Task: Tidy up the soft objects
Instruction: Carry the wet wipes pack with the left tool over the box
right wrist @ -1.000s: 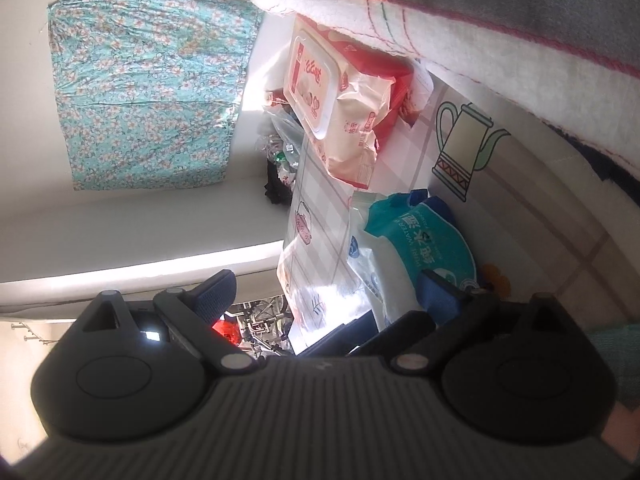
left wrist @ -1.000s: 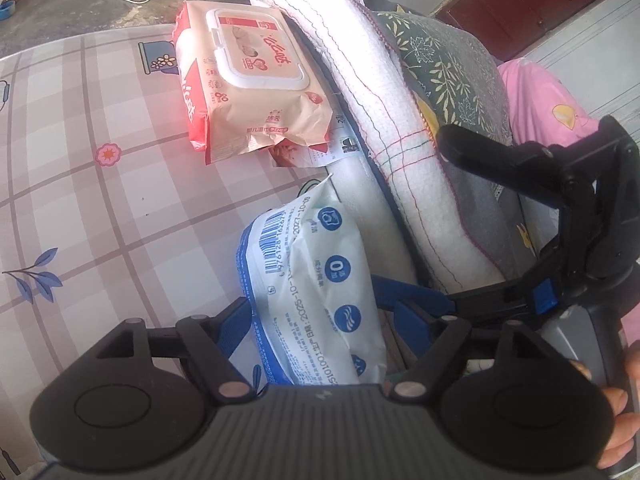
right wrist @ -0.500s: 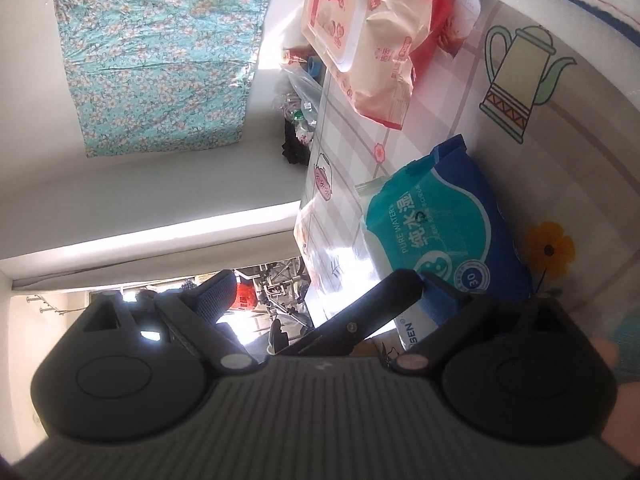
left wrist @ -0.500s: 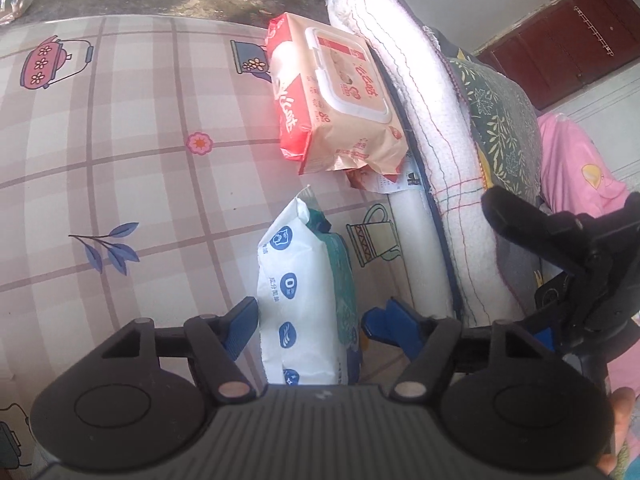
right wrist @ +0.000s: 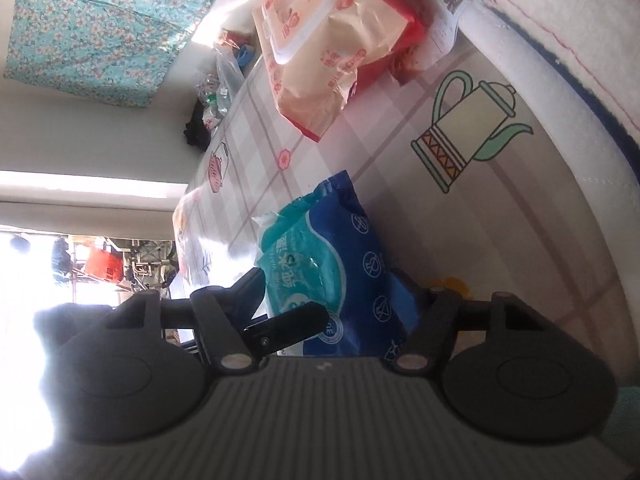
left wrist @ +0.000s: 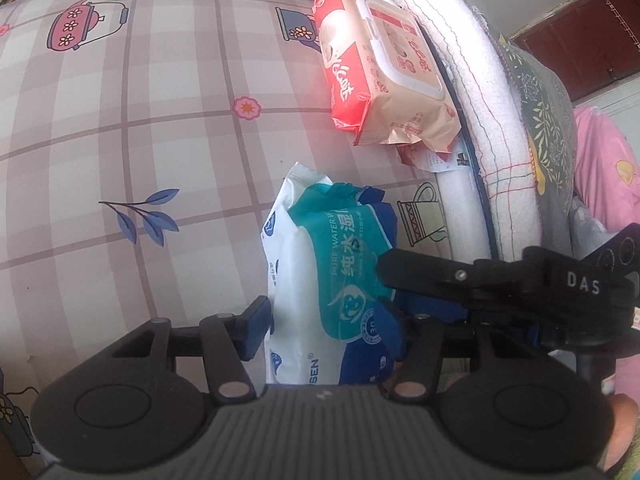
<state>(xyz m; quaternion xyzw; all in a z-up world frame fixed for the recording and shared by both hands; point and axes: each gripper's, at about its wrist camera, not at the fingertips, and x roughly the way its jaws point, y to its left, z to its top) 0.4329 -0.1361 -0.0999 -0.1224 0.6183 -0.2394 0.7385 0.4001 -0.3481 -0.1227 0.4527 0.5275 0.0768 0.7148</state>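
A blue and teal wet wipes pack (left wrist: 320, 240) lies on the plaid tablecloth (left wrist: 160, 120), teal face up. It sits between the fingers of my left gripper (left wrist: 332, 316), whose jaws are closing, and both pads touch its puckered sides. My right gripper (right wrist: 334, 288) straddles the same pack (right wrist: 348, 240) from the right, its jaws closing too and its pads against the wrapper. One right finger (left wrist: 420, 276) lies across the teal face. A red and beige wipes pack (left wrist: 384, 68) with a white lid rests farther back.
A rolled white blanket (left wrist: 480, 100) with a leaf-print cloth lines the table's right side, with pink fabric (left wrist: 600, 168) beyond it. A paper slip pokes out under the red pack. Bags and clutter (right wrist: 216, 80) sit at the far table end. A hand (left wrist: 624, 432) shows at bottom right.
The pack has turned from its white back to its teal face. Both grippers' jaws have narrowed onto it, and the right gripper's finger has come across the pack from the right.
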